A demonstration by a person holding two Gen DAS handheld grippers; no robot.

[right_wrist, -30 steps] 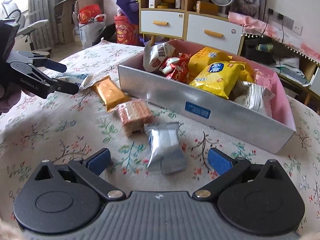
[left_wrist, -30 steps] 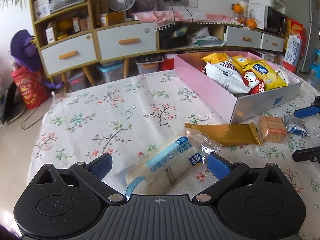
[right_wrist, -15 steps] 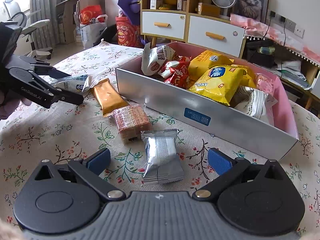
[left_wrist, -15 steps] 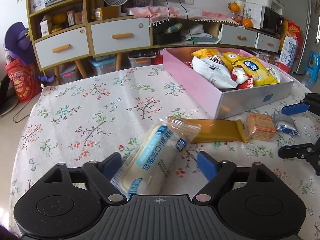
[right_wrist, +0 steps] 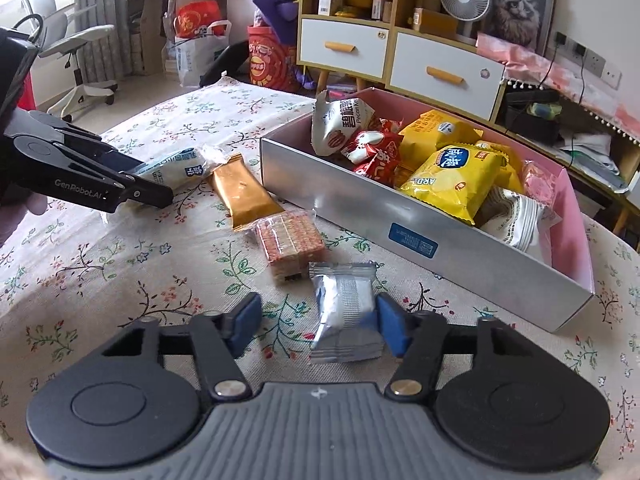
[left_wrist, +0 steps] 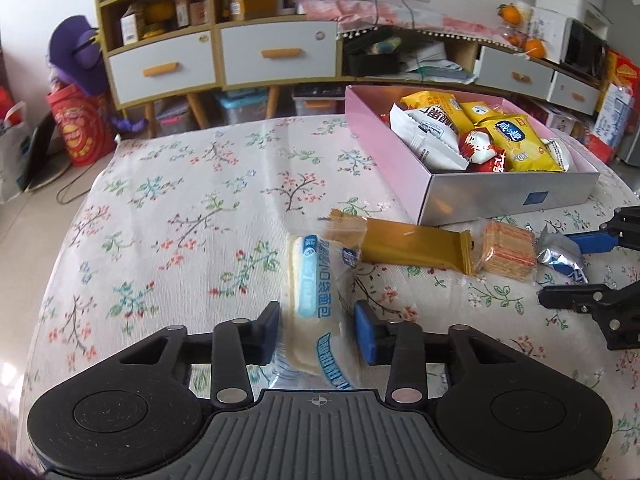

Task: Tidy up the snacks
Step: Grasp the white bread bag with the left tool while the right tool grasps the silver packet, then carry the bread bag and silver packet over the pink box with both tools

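Note:
My left gripper (left_wrist: pixel 316 330) is shut on a clear-wrapped bread packet (left_wrist: pixel 318 296) with blue print, both pads touching its sides; the packet also shows in the right wrist view (right_wrist: pixel 172 168). My right gripper (right_wrist: pixel 316 320) is open around a silver foil snack (right_wrist: pixel 344 312); the right pad touches it, the left pad stands apart. A gold bar (left_wrist: pixel 412 246) and an orange wafer pack (left_wrist: pixel 506 250) lie between them. A pink box (left_wrist: pixel 384 140) with a silver front (right_wrist: pixel 412 232) holds several snack bags.
The table has a floral cloth (left_wrist: pixel 180 220). The box stands at the far right of it. Beyond the table are white-drawer cabinets (left_wrist: pixel 276 54), a red bag (left_wrist: pixel 80 124) and an office chair (right_wrist: pixel 76 44) on the floor.
My left gripper has closed onto the bread packet, which turned lengthwise between the pads. My right gripper has moved forward over the silver snack and narrowed.

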